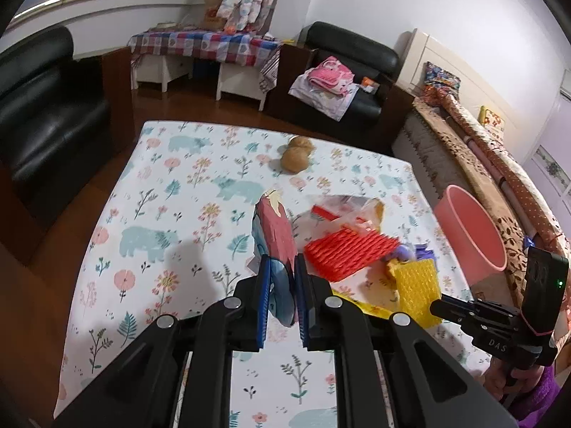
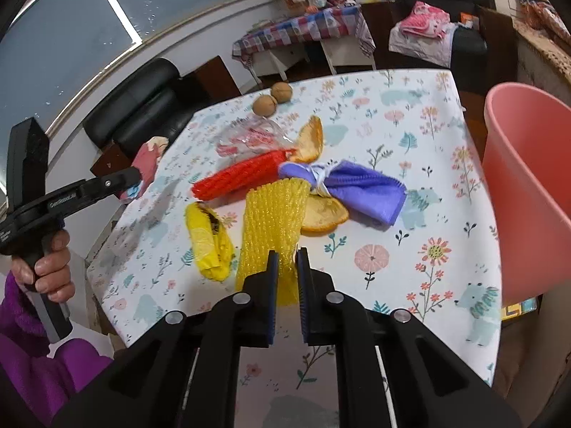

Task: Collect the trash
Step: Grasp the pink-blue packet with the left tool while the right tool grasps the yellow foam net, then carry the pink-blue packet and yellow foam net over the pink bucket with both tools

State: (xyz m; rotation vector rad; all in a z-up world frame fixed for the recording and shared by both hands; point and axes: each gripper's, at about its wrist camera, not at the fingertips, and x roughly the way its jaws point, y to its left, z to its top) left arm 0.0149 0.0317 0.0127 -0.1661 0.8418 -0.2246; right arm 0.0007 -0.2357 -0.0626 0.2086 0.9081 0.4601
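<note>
Tablecloth (image 2: 410, 214) below, each tool grips trash: left tool (image 1: 282, 285) a wrapper (image 1: 274, 228) (red-blue), right tool (image 2: 285, 271) yellow netting (image 2: 271, 217).

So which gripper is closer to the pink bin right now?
Right. The right gripper, shut on the yellow foam net, sits just beside the pink bin. The left gripper, clamping the red wrapper, is further off, with the trash pile between.

- The left tongs (image 1: 282, 278) are closed on a red and blue wrapper (image 1: 276, 235), held above the floral tabletop (image 1: 160, 192).
- Right of them lie a red foam net (image 1: 348, 249) and a yellow foam net (image 1: 417, 285).
- A pink bin (image 1: 471, 232) stands beside the tabletop's right edge.
- Two walnuts (image 1: 296, 153) rest near the far edge.
</note>
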